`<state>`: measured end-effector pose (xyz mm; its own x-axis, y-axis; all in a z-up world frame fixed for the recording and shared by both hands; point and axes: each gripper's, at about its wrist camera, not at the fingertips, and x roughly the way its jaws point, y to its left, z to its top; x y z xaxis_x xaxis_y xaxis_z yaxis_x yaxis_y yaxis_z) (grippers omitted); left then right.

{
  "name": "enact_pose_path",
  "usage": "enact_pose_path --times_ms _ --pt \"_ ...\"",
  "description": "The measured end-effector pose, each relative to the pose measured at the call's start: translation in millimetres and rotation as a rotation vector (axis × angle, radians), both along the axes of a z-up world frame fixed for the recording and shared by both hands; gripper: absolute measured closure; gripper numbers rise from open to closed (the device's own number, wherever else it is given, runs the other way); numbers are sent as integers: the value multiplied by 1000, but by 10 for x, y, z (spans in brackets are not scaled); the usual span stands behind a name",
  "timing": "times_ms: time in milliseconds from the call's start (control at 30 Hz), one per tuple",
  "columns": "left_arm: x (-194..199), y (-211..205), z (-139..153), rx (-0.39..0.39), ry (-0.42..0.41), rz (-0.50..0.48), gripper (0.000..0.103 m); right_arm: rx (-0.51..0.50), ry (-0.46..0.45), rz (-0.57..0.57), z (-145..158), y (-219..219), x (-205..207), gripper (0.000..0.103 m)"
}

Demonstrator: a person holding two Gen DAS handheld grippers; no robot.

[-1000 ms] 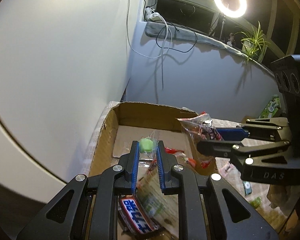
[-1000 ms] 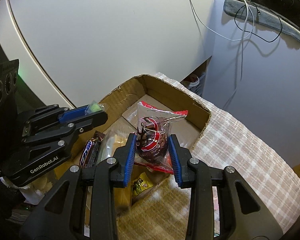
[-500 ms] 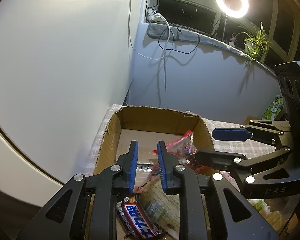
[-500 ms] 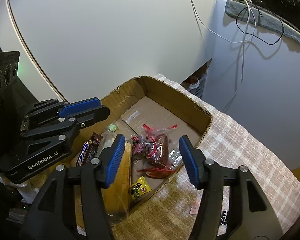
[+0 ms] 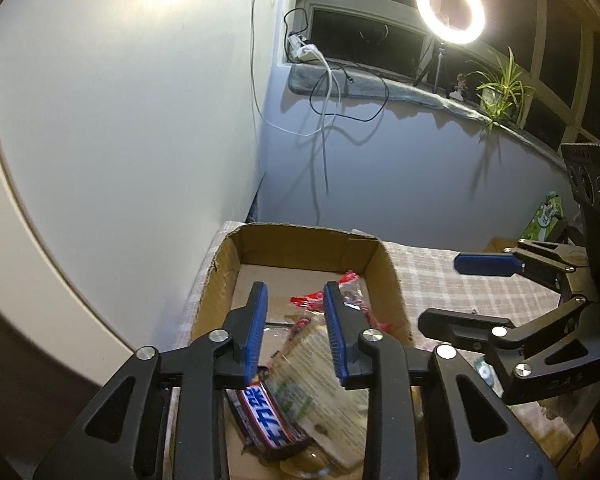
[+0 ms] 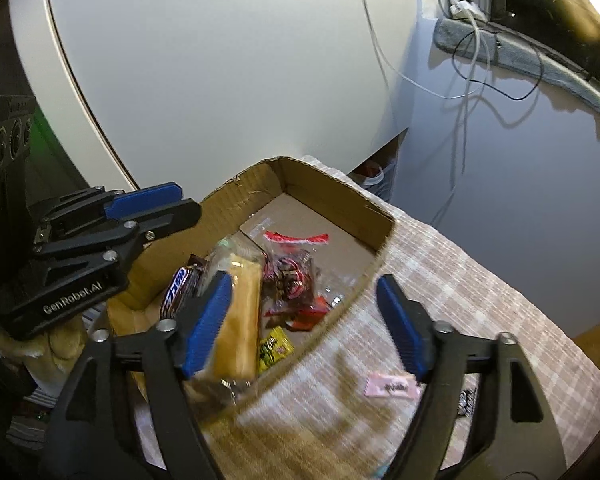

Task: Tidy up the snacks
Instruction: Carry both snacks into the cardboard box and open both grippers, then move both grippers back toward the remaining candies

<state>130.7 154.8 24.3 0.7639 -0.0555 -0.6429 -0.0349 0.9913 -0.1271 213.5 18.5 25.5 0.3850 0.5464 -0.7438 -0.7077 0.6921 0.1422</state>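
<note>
Both grippers are held empty with jaws spread, left gripper (image 5: pixel 294 328) and right gripper (image 6: pixel 304 320) over the cardboard box (image 6: pixel 332 196), where the Snickers bar (image 6: pixel 176 290) is already dropped; the pink packet (image 6: pixel 390 386) left on the checked cloth (image 6: pixel 460 292) could easily be missed; "GenRobot.AI" is printed on the left one

My open cardboard box (image 6: pixel 380 216) sits on the checked cloth, holding a red-topped clear packet (image 6: pixel 292 264), a long yellow cake pack (image 6: pixel 240 312), a chocolate bar (image 5: pixel 268 416) and a small yellow sachet (image 6: pixel 274 348).
</note>
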Motion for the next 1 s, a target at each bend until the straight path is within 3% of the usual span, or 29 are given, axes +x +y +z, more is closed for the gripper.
enact_pose_path --times_ms 33,100,400,633,1000 --pt "-27 -21 13 0 -5 -1 58 2 -3 -4 8 -36 -15 15" --pt "-83 -67 41 3 -14 -3 54 3 -6 -16 21 -171 -66 12" --pt "-318 -486 129 -12 -36 -78 53 -14 -11 -105 5 -908 -247 11" --pt "-445 -929 40 -30 -21 -161 53 -17 16 -177 -124 -1464 -230 11" --pt "-534 -1564 -320 -70 85 -300 53 -30 82 -196 -481 -1694 9 12"
